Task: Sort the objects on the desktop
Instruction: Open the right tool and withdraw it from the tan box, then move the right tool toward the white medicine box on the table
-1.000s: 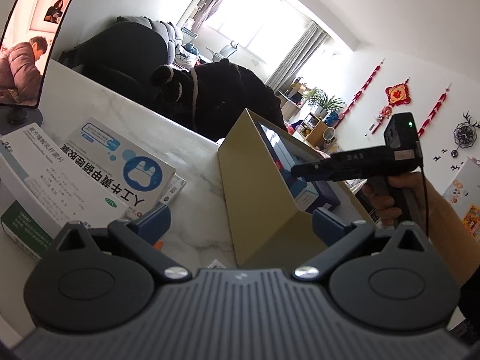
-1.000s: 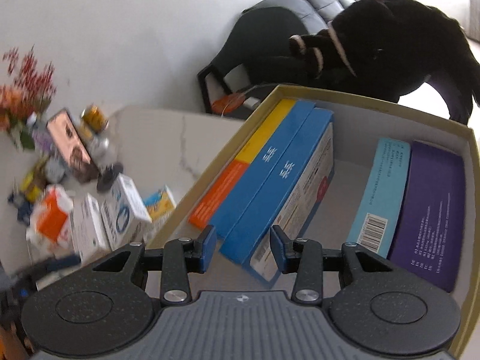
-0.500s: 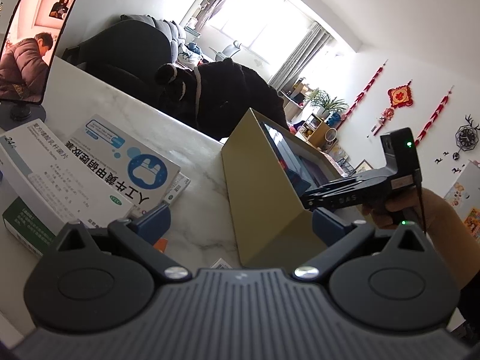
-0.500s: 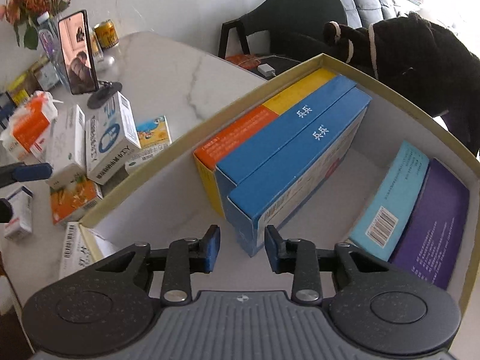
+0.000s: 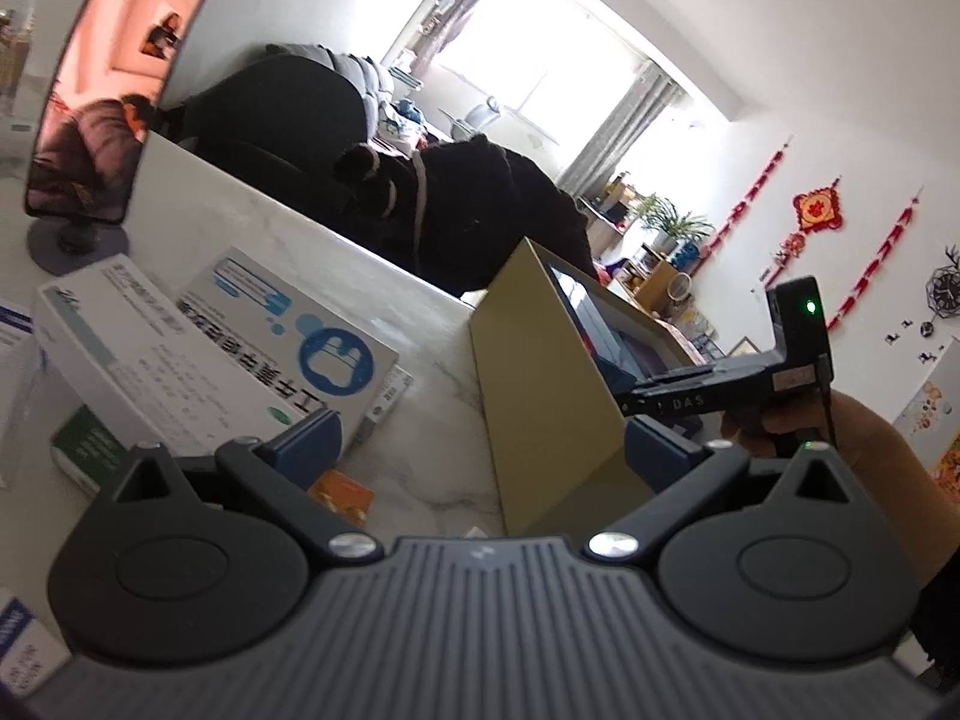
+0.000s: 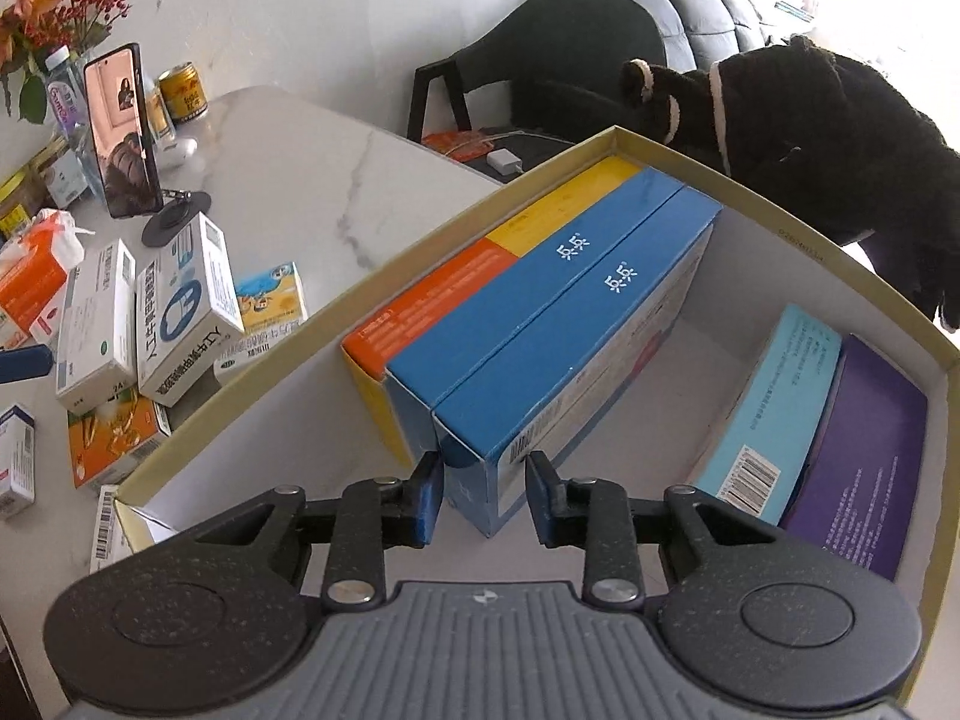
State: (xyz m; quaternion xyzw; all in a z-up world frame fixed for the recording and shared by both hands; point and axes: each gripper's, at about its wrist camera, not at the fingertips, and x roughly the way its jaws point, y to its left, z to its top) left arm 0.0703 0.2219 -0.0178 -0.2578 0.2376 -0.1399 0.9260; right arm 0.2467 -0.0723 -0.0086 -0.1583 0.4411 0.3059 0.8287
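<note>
The blue box (image 6: 558,330) stands on edge inside the tray (image 6: 780,228), third in a row beside another blue box and an orange-yellow one. The right gripper (image 6: 483,495) straddles its near end, fingers parted, not touching it. The left gripper (image 5: 483,441), spread wide, hovers over the table (image 6: 312,180) near the tray's left wall, holding nothing.

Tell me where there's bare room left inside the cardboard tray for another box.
Inside the cardboard tray, the white floor is bare between the blue boxes and the light blue box. A second bare patch lies in the near left corner, beside the orange and yellow box. The right side is packed up to the purple box.
</note>
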